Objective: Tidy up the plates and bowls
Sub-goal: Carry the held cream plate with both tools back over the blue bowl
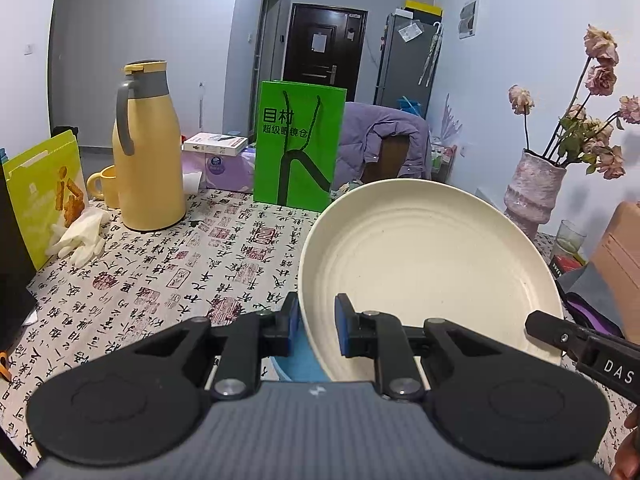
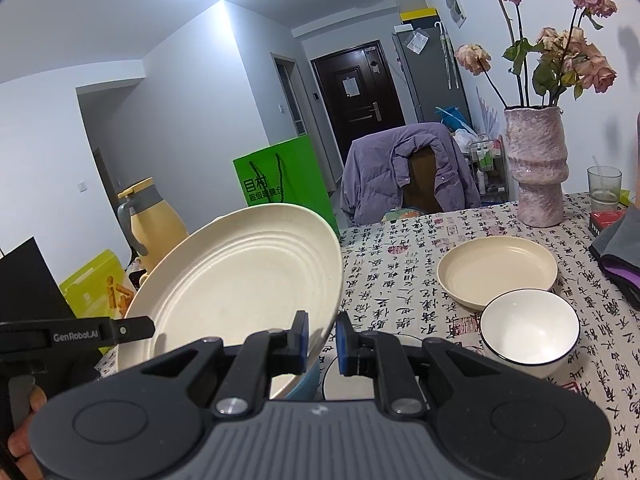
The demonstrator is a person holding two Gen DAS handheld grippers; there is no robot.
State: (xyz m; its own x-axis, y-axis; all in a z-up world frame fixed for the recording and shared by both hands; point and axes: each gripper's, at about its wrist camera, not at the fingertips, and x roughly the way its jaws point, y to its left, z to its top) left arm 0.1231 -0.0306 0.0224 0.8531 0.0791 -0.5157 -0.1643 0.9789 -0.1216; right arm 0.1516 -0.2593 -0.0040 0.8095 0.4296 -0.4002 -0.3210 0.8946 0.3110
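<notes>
A large cream ridged plate (image 1: 432, 272) is held tilted above the table; it also shows in the right wrist view (image 2: 240, 280). My left gripper (image 1: 318, 328) straddles its left rim, pads close on it. My right gripper (image 2: 322, 334) straddles its opposite rim; one of its fingers (image 1: 560, 334) shows in the left view. A blue dish (image 1: 304, 364) lies under the plate. A second cream plate (image 2: 496, 270) and a white bowl (image 2: 530, 330) rest on the table to the right.
A yellow thermos jug (image 1: 146, 148), yellow mug (image 1: 105, 184), green paper bag (image 1: 298, 144), white gloves (image 1: 80, 236) and a snack bag (image 1: 44, 196) stand at the left and back. A pink vase with dried roses (image 2: 538, 164), a glass (image 2: 604, 188) and folded cloth (image 2: 618, 256) are at right.
</notes>
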